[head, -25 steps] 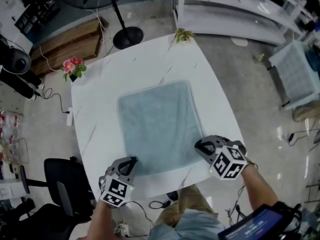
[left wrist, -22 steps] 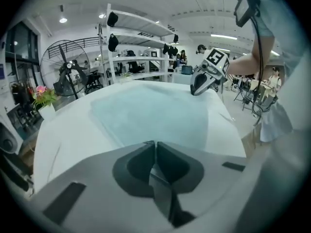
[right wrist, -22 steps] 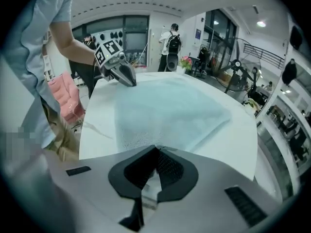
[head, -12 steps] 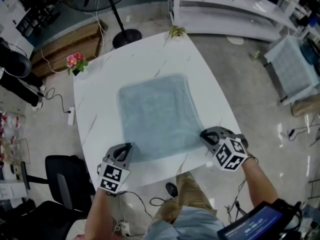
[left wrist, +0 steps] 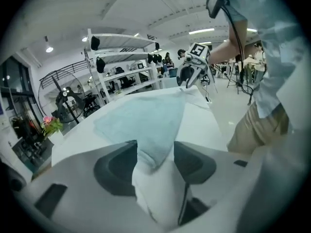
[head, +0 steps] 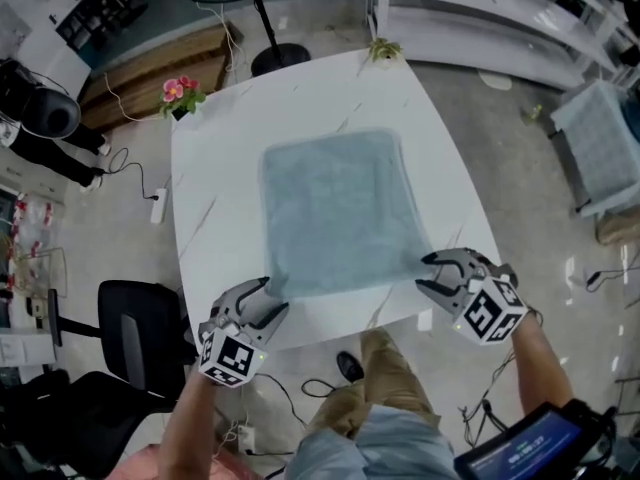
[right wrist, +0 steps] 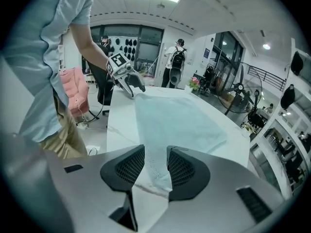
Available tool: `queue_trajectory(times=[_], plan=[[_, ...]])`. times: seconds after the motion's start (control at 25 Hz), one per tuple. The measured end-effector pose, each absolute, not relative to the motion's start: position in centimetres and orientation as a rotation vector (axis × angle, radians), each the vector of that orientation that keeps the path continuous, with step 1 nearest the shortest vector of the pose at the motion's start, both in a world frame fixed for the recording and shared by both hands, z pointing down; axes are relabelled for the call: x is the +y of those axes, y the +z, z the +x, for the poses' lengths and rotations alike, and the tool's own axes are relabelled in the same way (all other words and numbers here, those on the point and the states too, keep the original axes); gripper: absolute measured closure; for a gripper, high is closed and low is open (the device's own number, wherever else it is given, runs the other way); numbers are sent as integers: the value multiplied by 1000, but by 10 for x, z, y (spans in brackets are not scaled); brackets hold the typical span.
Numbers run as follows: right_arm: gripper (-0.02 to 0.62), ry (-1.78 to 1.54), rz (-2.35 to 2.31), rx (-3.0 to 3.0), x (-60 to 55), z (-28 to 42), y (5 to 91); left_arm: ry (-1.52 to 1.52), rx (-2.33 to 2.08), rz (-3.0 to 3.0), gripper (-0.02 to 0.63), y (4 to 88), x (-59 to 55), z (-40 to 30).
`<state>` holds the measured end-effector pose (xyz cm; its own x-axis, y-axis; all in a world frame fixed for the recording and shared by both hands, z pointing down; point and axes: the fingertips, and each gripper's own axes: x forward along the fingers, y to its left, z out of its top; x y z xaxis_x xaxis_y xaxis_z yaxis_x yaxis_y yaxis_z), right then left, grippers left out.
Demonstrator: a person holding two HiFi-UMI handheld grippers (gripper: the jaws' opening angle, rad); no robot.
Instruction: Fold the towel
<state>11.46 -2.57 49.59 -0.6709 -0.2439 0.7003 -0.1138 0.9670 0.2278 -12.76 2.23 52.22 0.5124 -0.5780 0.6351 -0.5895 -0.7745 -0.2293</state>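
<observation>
Table: towel flat, approx. square

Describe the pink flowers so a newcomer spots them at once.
Find the white table under the blue towel. At its far left corner stand small pink flowers; the plant at the far right corner is green, without pink.

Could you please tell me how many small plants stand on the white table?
2: the pink-flowered plant at the table's far left corner and the green plant at its far right corner.
</observation>
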Motion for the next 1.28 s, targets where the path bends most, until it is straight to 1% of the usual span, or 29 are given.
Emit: queue_trajectory(times=[0.16,0.28,0.44,0.48,0.56,0.68,0.76,0.84,0.88,0.92,0.96,1.28], plan=[[400,-264,177,-2289,-18,111,505,1262,-979,2757,373,540,24,-127],[394,-344,116,-2234,-16,110,513,1313,-990,2766,398,542,16,-129],[393,-453,64,-2163,-22,111,521,1490,-976,2816,411,543,14,-136],[393,-476,49,-2148,-21,112,523,1521,-976,2833,421,544,15,-136],[386,-510,25,-2129,-19,115,526,1551,-995,2860,479,546,16,-134],[379,-557,18,-2115,-18,116,530,1534,-1035,2870,534,548,16,-133],[396,-589,26,-2101,-21,116,532,1522,-1041,2874,554,549,15,-131],[423,-630,31,-2076,-26,118,538,1509,-1032,2871,557,549,13,-129],[462,-657,40,-2064,-28,119,541,1501,-1026,2867,558,549,13,-128],[519,-681,54,-2057,-30,120,543,1495,-1021,2861,561,549,13,-128],[553,-693,72,-2058,-31,121,544,1491,-1015,2855,565,549,14,-127],[561,-635,142,-2110,-10,127,526,1422,-975,2825,566,535,44,-124]])
